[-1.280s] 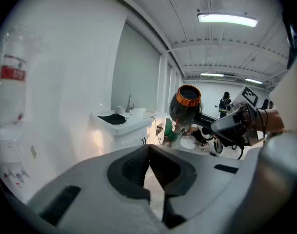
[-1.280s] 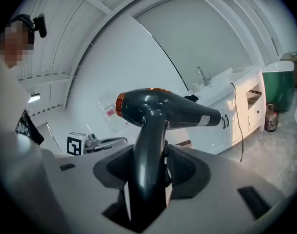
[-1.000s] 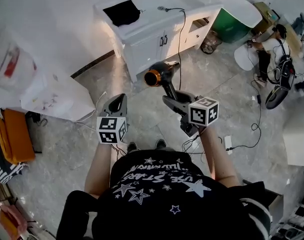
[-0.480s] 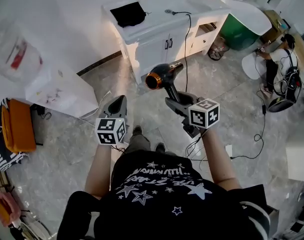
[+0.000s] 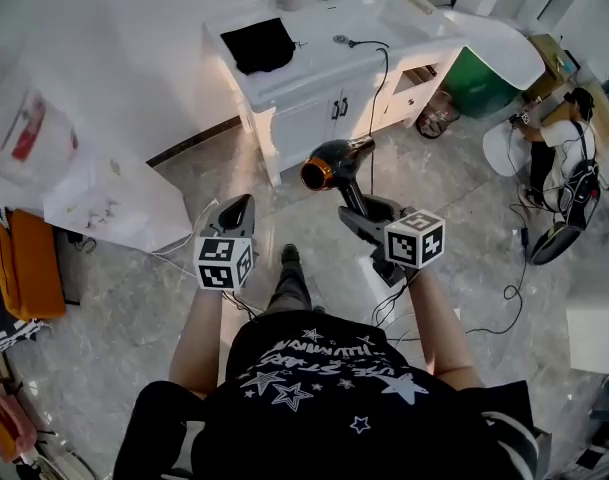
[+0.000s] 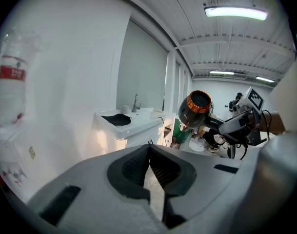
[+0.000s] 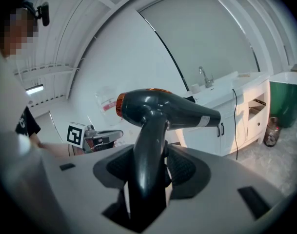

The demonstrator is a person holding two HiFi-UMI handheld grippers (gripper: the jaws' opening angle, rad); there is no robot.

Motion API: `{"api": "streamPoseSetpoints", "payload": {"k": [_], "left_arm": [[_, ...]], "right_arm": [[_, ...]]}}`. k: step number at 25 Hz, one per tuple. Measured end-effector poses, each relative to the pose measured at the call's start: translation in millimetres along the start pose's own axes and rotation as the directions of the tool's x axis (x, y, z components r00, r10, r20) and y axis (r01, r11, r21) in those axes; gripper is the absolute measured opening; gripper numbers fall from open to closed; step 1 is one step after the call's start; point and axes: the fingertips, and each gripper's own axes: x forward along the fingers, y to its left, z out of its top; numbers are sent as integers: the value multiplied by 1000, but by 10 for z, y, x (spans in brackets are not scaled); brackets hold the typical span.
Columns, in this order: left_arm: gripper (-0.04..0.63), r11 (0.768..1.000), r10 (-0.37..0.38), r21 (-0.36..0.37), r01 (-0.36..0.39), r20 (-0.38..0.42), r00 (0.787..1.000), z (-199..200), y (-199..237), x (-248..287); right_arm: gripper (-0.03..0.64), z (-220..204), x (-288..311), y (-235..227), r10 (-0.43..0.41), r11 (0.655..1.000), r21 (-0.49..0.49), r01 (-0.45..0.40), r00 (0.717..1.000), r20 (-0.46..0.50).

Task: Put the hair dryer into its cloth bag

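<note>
Black hair dryer [image 5: 334, 161] is gripped by its handle in the fingers of the right gripper [image 5: 362, 211]; the left gripper [image 5: 236, 206] has its fingers closed, empty. Carry it steadily toward the dark cloth [image 5: 258, 44], likely the bag, far ahead of them.

Cloth bag [image 5: 259, 43] lies on the desk [image 5: 304, 63], toward its left end. A cable [image 5: 376, 88] runs off the desk top and down over the front edge, right of centre. Hair dryer [image 5: 334, 161] is before the desk's front edge, above the floor [image 5: 294, 218], its handle between the right tongs [image 5: 356, 208]. Left tongs [image 5: 238, 203] are left of it, apart.
</note>
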Motion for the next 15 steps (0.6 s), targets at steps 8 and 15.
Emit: {"api": "streamPoseSetpoints", "payload": {"k": [8,15], "left_arm": [[11,997,-19,-78,19,4,1000,313,589,864],[11,996,-40,-75,39,-7,999,555,1115,1470]], "right_arm": [[202,569,591,-610,-43,999,-17,43,999,-31],[202,949,1153,-953,-61,997,-44,57,994,-89]]}}
